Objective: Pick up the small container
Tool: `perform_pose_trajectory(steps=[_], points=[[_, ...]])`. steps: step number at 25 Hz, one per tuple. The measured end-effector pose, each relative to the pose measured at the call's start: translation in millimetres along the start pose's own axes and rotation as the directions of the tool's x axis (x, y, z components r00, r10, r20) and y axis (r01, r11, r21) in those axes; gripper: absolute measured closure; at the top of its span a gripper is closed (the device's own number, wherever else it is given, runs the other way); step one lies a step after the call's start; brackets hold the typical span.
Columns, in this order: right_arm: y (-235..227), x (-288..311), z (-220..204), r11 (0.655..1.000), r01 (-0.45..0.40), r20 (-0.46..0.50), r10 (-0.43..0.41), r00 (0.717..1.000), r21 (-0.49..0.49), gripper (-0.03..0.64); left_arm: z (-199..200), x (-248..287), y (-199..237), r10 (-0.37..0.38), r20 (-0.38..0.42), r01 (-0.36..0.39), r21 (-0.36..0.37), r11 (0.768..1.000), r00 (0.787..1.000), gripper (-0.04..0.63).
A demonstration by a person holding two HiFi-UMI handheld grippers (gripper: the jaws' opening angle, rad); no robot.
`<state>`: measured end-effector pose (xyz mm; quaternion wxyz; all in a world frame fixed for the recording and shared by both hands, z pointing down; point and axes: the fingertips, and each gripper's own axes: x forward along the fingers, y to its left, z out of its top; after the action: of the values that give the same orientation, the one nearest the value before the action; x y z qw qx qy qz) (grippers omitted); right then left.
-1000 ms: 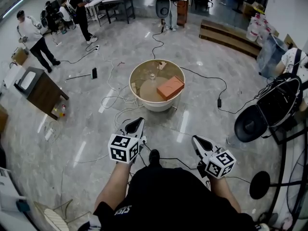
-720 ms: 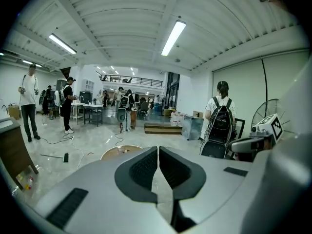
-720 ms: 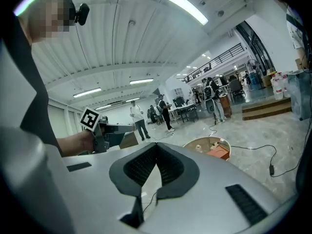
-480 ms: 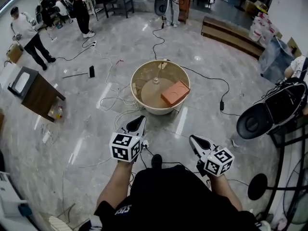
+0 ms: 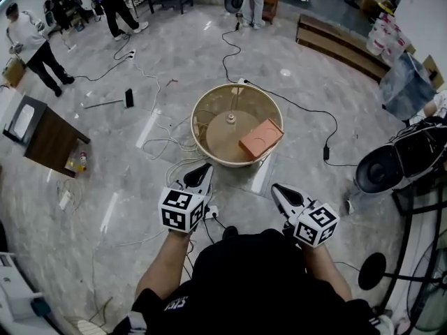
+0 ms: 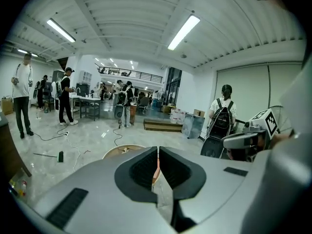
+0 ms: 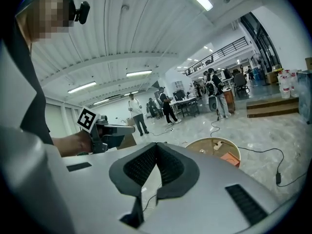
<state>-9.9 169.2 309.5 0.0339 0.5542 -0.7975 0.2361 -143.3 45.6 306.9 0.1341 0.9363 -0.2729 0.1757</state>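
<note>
A round tan tub (image 5: pixel 200 137) stands on the marble floor ahead of me. Inside it lie an orange box (image 5: pixel 260 138) and a small white object (image 5: pixel 230 117) on an inner disc. My left gripper (image 5: pixel 204 167) is held low in front of the person's body, short of the tub's near rim, jaws shut and empty. My right gripper (image 5: pixel 276 188) hangs to the right, also shut with nothing held. In the left gripper view the shut left gripper (image 6: pixel 158 150) points toward the tub (image 6: pixel 122 151). The right gripper view shows the shut right gripper (image 7: pixel 156 146), the tub (image 7: pixel 214 147) and the box (image 7: pixel 229 158).
Cables and a power strip (image 5: pixel 211 211) trail over the floor around the tub. A dark wooden cabinet (image 5: pixel 42 135) stands at left, a black chair (image 5: pixel 391 166) at right, a low wooden bench (image 5: pixel 342 44) behind. People stand at the far left (image 5: pixel 31 44).
The tub has come nearer and sits lower in the head view. Both grippers keep the same pose, shut and empty.
</note>
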Motion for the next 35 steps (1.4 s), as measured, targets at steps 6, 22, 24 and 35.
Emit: perform_pose_trajectory(steps=[6, 22, 24, 35], points=[[-43.8, 27.5, 9.1, 0.999, -0.013, -0.025, 0.014, 1.000, 0.044, 0.603, 7.5, 40.2, 21.3, 0.021, -0.040, -0.022, -0.017, 1.000, 0.999, 0.569], [-229.2, 122.5, 100.7, 0.978, -0.205, -0.095, 0.207, 0.974, 0.032, 0.603, 97.5, 224.4, 43.9, 0.116, -0.018, -0.117, -0.074, 0.990, 0.993, 0.569], [-250.0, 127.8, 106.3, 0.976, -0.216, -0.106, 0.218, 0.970, 0.034, 0.603, 102.2, 238.8, 47.5, 0.142, -0.022, -0.144, -0.094, 0.985, 0.990, 0.569], [-310.3, 128.1, 119.2, 0.959, -0.282, -0.139, 0.281, 0.949, 0.015, 0.603, 108.8, 286.6, 41.5, 0.229, -0.054, -0.235, -0.126, 0.964, 0.972, 0.569]])
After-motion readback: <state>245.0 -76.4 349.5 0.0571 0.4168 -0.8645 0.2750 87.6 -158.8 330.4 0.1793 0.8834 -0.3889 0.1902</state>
